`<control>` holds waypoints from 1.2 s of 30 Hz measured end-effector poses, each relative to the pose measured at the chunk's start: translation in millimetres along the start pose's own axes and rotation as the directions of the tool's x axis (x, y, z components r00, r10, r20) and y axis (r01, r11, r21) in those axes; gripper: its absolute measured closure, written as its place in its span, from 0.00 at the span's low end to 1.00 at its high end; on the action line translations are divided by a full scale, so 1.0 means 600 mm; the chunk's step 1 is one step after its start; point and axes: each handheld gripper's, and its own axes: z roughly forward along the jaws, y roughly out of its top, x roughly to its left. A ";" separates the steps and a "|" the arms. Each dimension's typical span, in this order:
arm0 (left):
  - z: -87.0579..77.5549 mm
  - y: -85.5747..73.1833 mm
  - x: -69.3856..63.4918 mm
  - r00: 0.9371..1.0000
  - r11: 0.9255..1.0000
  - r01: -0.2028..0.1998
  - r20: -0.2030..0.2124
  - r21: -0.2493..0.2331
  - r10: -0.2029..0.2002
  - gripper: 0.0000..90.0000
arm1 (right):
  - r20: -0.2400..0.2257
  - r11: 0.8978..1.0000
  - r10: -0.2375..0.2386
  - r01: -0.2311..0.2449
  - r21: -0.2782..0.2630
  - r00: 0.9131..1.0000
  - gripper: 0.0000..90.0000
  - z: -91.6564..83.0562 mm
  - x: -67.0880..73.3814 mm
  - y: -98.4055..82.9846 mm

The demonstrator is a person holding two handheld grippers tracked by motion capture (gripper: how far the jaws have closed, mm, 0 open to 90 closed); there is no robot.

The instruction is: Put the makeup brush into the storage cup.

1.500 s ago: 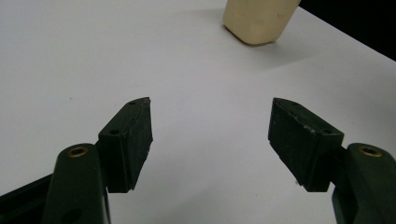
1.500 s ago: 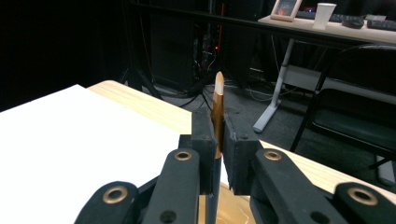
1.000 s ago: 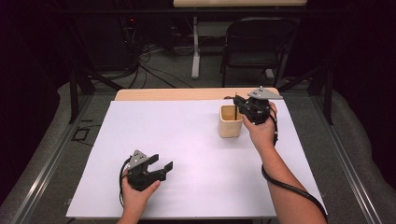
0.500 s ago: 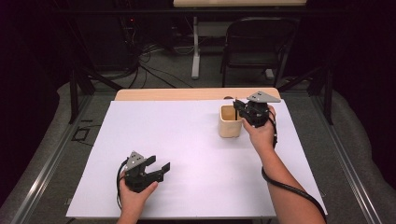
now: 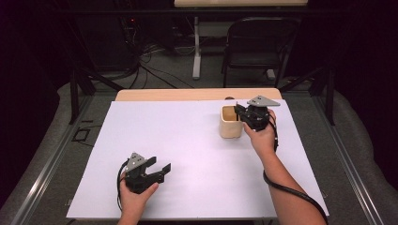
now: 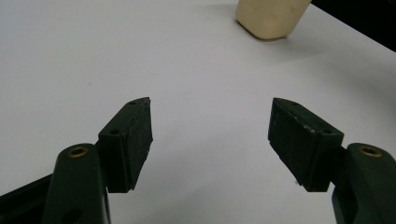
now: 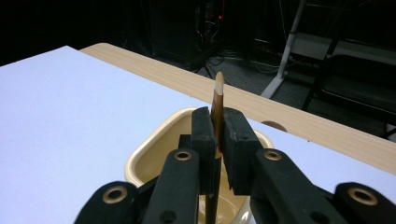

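Gripping a thin stick [image 7: 217, 100] upright between closed jaws, the right gripper [image 5: 245, 114] hovers over the cream cup [image 5: 231, 123] near the desk's [image 5: 187, 140] far right edge; the left gripper [image 5: 157, 171], wide open and empty, sits near the front edge.

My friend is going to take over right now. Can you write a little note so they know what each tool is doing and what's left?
Right tool: shut on a thin stick, held upright just above the open cream cup at the far right of the white sheet.
Left tool: open, holding nothing, low over the near left of the sheet, well apart from the cup.
Done: the stick is picked up and brought over the cup.
Left: probably lower the stick into the cup and let go. Whether its lower end already touches the inside is hidden.
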 end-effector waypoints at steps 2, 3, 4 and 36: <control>0.000 0.000 0.000 1.000 1.000 0.002 -0.002 -0.005 -0.002 0.34 | 0.000 1.000 0.001 -0.001 0.004 1.000 0.93 0.001 0.000 -0.001; -0.001 0.000 0.000 1.000 1.000 0.002 0.000 -0.003 -0.002 0.34 | -0.001 1.000 -0.002 0.002 0.010 1.000 0.93 0.001 0.000 -0.001; -0.001 0.000 0.000 1.000 1.000 0.003 0.000 -0.003 -0.003 0.34 | 0.000 1.000 -0.002 0.002 0.008 1.000 0.93 0.003 0.001 -0.003; 0.001 0.000 0.002 1.000 1.000 0.010 0.002 -0.004 -0.010 0.34 | -0.003 1.000 0.011 -0.011 0.007 1.000 0.39 0.002 0.005 -0.003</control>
